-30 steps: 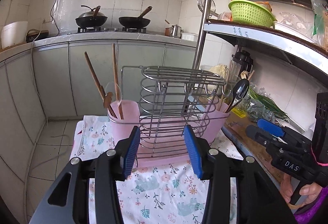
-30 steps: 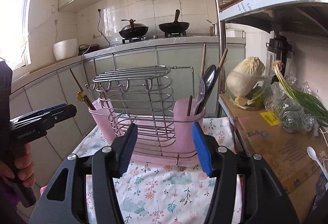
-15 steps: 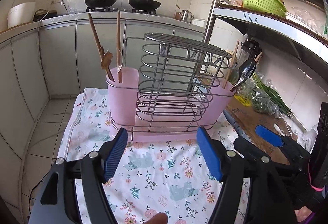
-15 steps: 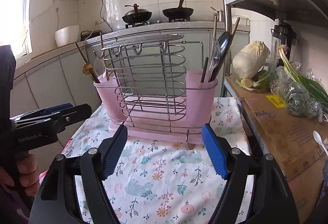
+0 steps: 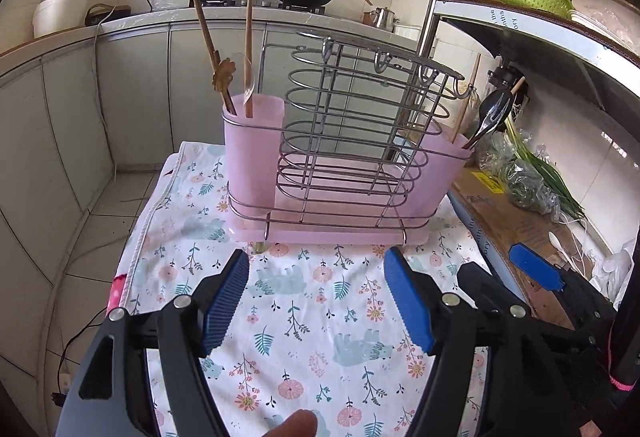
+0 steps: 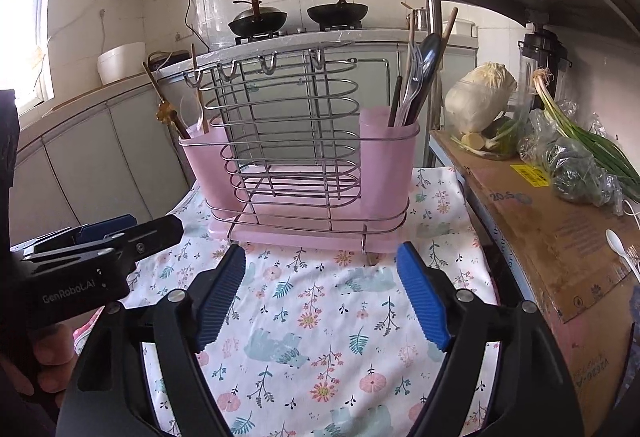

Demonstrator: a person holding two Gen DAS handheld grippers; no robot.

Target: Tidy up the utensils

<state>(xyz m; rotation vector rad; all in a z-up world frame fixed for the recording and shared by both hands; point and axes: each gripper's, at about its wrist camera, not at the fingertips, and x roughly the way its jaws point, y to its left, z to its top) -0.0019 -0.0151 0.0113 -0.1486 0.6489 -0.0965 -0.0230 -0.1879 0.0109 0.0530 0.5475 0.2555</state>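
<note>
Utensil rack (image 5: 340, 157): chrome wire frame of stacked oval loops, translucent pink plastic cups at both ends, pink base tray, standing on the floral-print cloth (image 5: 304, 317). Left cup holds wooden sticks (image 5: 208, 45) and a clear spoon; right cup holds glossy metal spoons (image 6: 420, 77). Left gripper (image 5: 316, 301) and right gripper (image 6: 320, 293), ribbed blue pads, have just been opening; both spread wide, nothing between them.

Utensil rack (image 5: 340, 165) on floral cloth (image 5: 312, 317)
</note>
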